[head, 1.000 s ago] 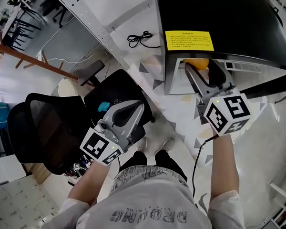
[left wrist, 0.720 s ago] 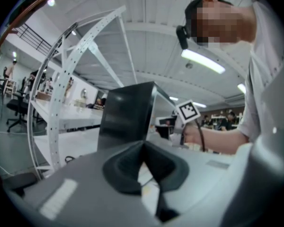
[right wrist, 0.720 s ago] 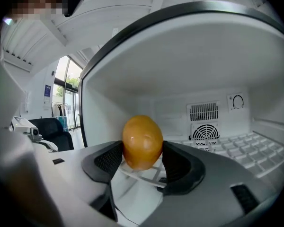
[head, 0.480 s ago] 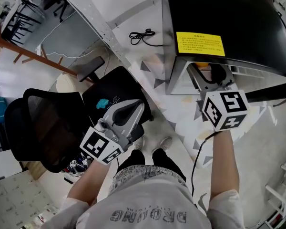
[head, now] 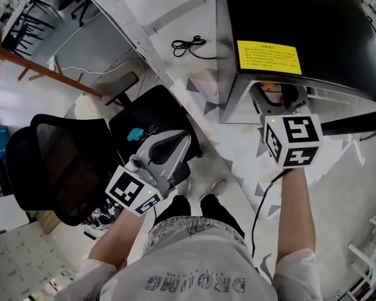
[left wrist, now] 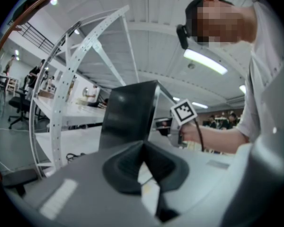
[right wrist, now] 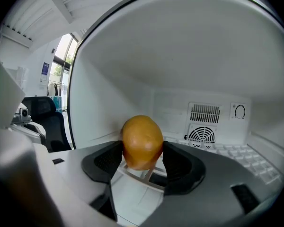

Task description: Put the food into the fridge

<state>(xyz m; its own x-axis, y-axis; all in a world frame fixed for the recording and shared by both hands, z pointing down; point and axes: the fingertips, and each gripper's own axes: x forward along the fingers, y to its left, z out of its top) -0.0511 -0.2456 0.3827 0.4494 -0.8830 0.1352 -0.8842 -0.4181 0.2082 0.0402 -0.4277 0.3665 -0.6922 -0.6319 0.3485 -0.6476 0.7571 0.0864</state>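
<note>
Workshop floor, with the black fridge (head: pixel 301 17) at 1 o'clock in the head view: the placing step is judged to be in hand.
Near the office chair (head: pixel 56 162) at 8 o'clock the left gripper (head: pixel 166 150) is held idle, its jaws closed together on nothing. The right gripper (right wrist: pixel 143 161) is held inside the fridge's white cavity, its jaws parted only by the orange fruit (right wrist: pixel 142 142) clamped between them. A lowering onto the shelf and an opening of the jaws are called for next.

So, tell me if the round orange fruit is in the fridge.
Inside: the right gripper holds the orange fruit between white fridge walls.
</note>
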